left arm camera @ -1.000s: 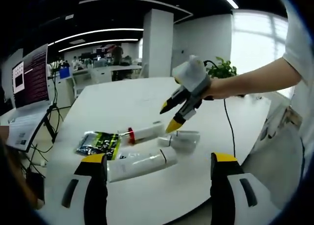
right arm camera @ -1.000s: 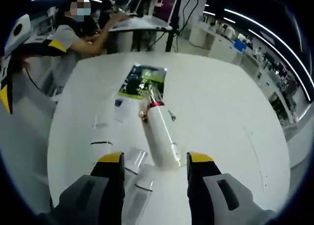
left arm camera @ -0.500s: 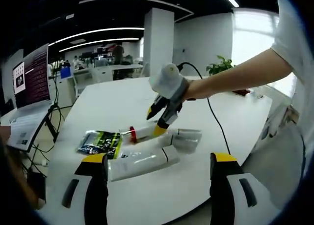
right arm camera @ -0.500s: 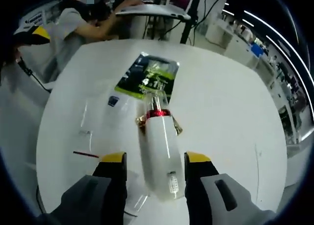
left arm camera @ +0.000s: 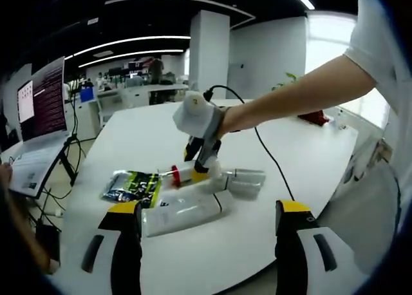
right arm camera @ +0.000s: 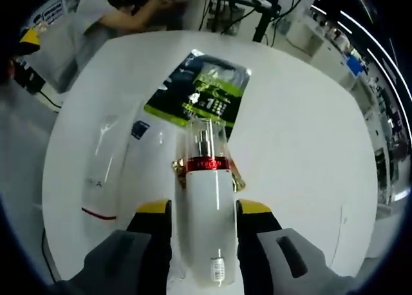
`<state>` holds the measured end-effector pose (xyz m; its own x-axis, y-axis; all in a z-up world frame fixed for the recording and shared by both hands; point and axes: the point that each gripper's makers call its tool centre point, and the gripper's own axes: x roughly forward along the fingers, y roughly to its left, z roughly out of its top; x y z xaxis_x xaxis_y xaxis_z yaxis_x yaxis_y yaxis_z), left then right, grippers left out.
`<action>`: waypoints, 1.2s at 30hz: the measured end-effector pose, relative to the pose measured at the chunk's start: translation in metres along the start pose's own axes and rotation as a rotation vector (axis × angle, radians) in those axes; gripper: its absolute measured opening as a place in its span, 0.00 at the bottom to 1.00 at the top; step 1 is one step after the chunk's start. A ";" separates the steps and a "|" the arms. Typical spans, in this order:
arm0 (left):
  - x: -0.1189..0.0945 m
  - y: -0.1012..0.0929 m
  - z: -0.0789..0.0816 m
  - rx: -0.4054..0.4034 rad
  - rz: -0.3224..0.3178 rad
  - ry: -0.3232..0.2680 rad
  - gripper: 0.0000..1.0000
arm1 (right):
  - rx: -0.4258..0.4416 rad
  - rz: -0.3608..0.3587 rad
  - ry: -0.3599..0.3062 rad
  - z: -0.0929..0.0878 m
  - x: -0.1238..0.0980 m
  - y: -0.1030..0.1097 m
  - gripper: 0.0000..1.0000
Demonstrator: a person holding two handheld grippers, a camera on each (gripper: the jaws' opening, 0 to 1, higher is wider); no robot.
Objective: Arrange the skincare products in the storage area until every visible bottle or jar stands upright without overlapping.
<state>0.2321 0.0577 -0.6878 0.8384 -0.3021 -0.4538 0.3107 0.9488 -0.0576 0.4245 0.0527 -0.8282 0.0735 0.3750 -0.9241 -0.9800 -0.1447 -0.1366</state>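
I'm seeing the pump bottle point(right arm camera: 205, 224) flat on the table point(right arm camera: 302, 134), lying between my right gripper's point(right arm camera: 203, 212) jaws; sachet point(right arm camera: 201, 89) just beyond its cap, long tube point(right arm camera: 106, 169) alongside its left

White red-collared bottle point(right arm camera: 205, 234) lying between the right tool's point(right arm camera: 203, 212) jaws, cap toward green sachet point(right arm camera: 201, 89).

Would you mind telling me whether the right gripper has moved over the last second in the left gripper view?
Yes. The right gripper has come down and leftward from above the white table, and its jaws now straddle the lying white red-collared bottle.
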 end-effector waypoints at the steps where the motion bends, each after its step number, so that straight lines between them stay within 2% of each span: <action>1: 0.000 0.000 0.000 -0.001 0.000 -0.002 0.78 | -0.008 -0.001 0.006 0.000 0.002 -0.001 0.38; 10: 0.001 -0.001 -0.001 0.003 0.002 0.002 0.77 | 0.000 0.021 0.037 0.003 0.003 -0.005 0.32; 14: 0.001 -0.001 0.001 -0.003 0.003 0.001 0.77 | -0.023 0.016 0.074 0.000 0.006 -0.005 0.30; 26: 0.002 -0.004 -0.001 0.007 -0.010 0.025 0.77 | -0.050 0.035 0.104 -0.003 0.006 -0.005 0.30; 31: 0.003 -0.007 -0.002 0.016 -0.018 0.038 0.76 | -0.035 0.052 0.117 -0.004 0.009 -0.007 0.29; 36: 0.004 -0.006 -0.005 0.021 -0.018 0.044 0.76 | -0.014 0.038 0.125 -0.005 0.005 -0.003 0.29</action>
<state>0.2315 0.0512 -0.6936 0.8122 -0.3143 -0.4915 0.3351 0.9410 -0.0481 0.4292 0.0506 -0.8345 0.0593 0.2524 -0.9658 -0.9799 -0.1700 -0.1046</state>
